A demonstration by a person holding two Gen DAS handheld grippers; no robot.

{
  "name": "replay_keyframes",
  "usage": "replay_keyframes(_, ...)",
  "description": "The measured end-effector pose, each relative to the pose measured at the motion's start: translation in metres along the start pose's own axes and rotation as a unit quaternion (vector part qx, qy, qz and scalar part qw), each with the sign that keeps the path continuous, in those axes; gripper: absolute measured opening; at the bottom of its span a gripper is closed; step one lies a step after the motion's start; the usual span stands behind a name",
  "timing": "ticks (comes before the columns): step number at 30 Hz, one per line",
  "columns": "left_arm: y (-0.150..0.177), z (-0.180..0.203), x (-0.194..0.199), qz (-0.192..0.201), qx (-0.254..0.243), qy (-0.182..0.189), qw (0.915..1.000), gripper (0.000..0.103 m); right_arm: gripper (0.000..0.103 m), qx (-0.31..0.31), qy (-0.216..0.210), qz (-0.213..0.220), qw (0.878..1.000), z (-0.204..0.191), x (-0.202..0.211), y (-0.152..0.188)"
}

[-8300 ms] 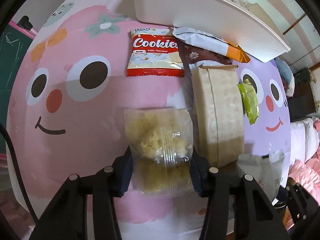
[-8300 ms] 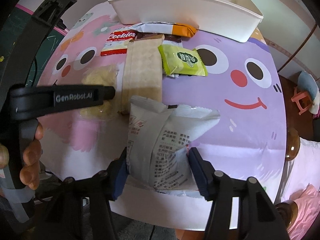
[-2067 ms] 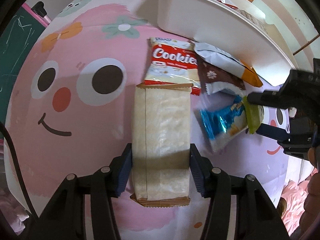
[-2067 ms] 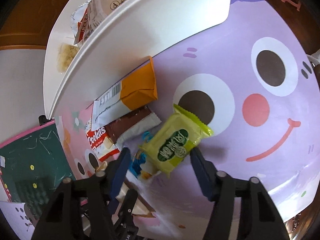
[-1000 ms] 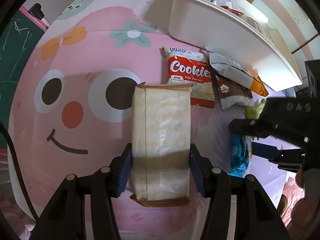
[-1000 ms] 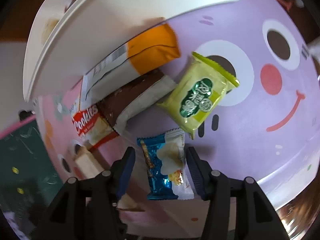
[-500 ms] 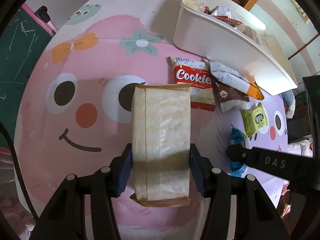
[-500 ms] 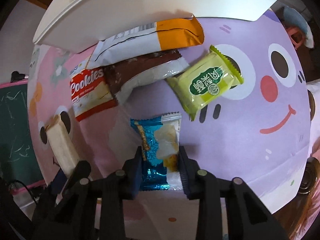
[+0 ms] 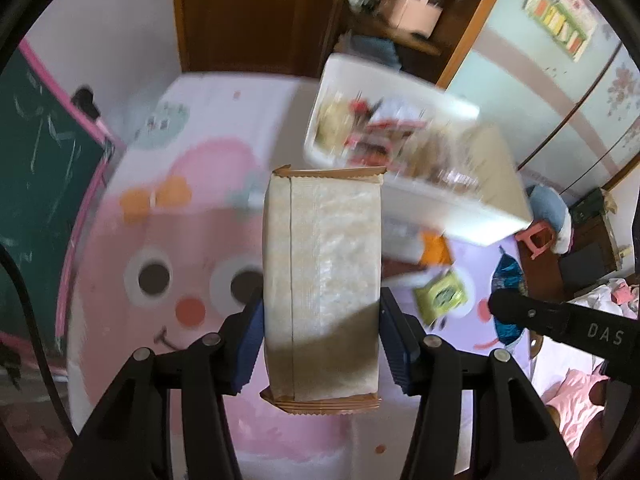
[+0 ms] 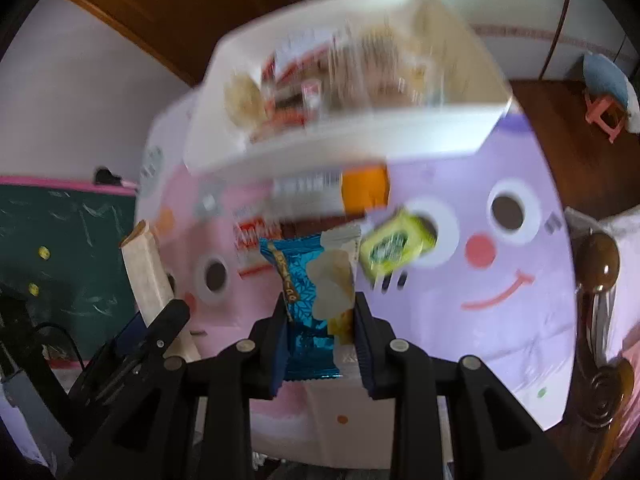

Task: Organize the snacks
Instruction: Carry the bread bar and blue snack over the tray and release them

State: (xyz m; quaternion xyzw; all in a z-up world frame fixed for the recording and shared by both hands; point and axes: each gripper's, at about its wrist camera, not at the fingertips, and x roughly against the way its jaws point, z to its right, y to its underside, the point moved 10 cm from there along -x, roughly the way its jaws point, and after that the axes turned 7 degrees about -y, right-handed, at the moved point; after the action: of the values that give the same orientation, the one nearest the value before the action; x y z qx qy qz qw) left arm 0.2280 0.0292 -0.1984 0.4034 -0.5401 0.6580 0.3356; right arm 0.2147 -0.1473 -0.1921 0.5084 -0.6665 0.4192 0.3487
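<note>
My left gripper (image 9: pixel 320 340) is shut on a long beige packet (image 9: pixel 322 276), held high above the pink side of the table mat. My right gripper (image 10: pixel 320 336) is shut on a small blue snack packet (image 10: pixel 310 284), also lifted off the table. The white bin (image 9: pixel 460 204) with several snacks inside stands at the far side, blurred; the white bin (image 10: pixel 360 136) fills the top of the right wrist view. On the mat stay a green packet (image 10: pixel 394 246), an orange-ended packet (image 10: pixel 366 188) and a red cookies packet (image 10: pixel 252 242). The beige packet (image 10: pixel 146 276) shows at the left of the right wrist view.
The cartoon-face mat (image 10: pixel 500 300) covers the table, pink on the left, purple on the right. A green chalkboard (image 9: pixel 40 168) stands off the left edge. A wooden chair knob (image 10: pixel 600 260) sits by the right edge. A cabinet (image 9: pixel 260 12) stands behind the bin.
Both grippers have risen well above the table with their packets. The right gripper closed on the blue packet and lifted it. The bin's inside has come into view.
</note>
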Motion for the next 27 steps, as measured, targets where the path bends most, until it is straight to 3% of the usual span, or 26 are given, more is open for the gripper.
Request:
replay_keyframes(14,-0.127,0.055,0.074,0.114,-0.059,0.023,0.9914,0.052,0.029,0.058,0.018,0.15,0.987,-0.022,0.1,-0.103)
replay_keyframes(19,-0.164,0.077,0.084,0.138,-0.081,0.032,0.9866,0.052,0.029,0.07,0.033,0.181,0.98,-0.028,0.116,-0.134)
replay_keyframes(27,-0.197,0.105,0.069,0.14,-0.116,0.037,0.9826,0.052,0.029,0.073,0.055,0.195,0.976,-0.027,0.111,-0.172)
